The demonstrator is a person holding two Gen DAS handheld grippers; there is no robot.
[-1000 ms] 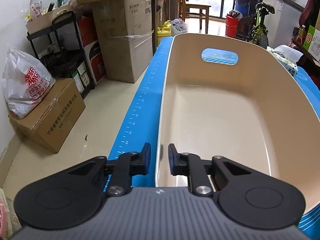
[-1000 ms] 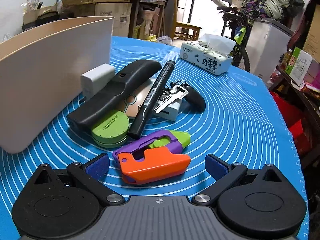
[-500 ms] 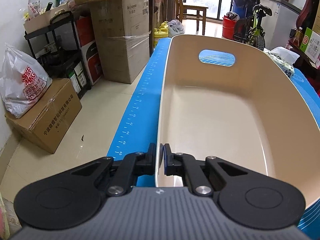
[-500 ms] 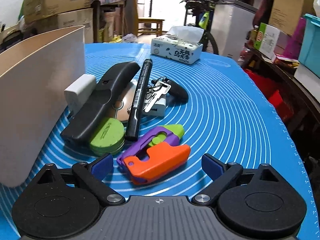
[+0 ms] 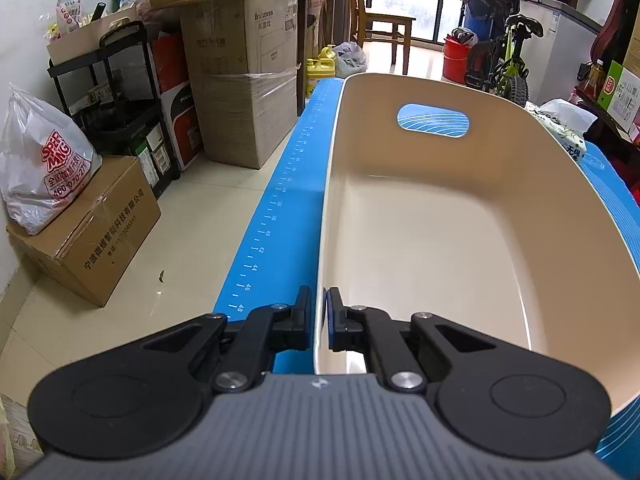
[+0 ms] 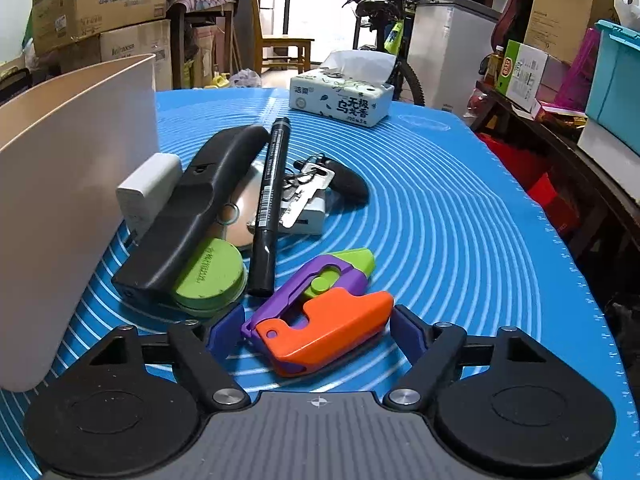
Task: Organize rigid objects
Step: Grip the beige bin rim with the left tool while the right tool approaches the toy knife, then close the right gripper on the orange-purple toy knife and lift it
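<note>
The left gripper [image 5: 319, 322] has its jaws closed narrowly on the near rim of the cream tub [image 5: 440, 240], one finger outside the wall and one inside. The tub stands along the left edge of the blue mat [image 6: 460, 220] on the tabletop. The right gripper [image 6: 318, 330] hangs low over the mat with its jaws wide, either side of the orange and purple toy [image 6: 320, 320] (whether the pads touch it I cannot tell). Beyond the toy lies a cluster just beside the tub's outer wall: a black marker [image 6: 271, 204], a black case [image 6: 196, 216], a green tin [image 6: 210, 272], a white block [image 6: 148, 188] and keys [image 6: 306, 188]. A tissue pack [image 6: 342, 98] sits at the far end.
</note>
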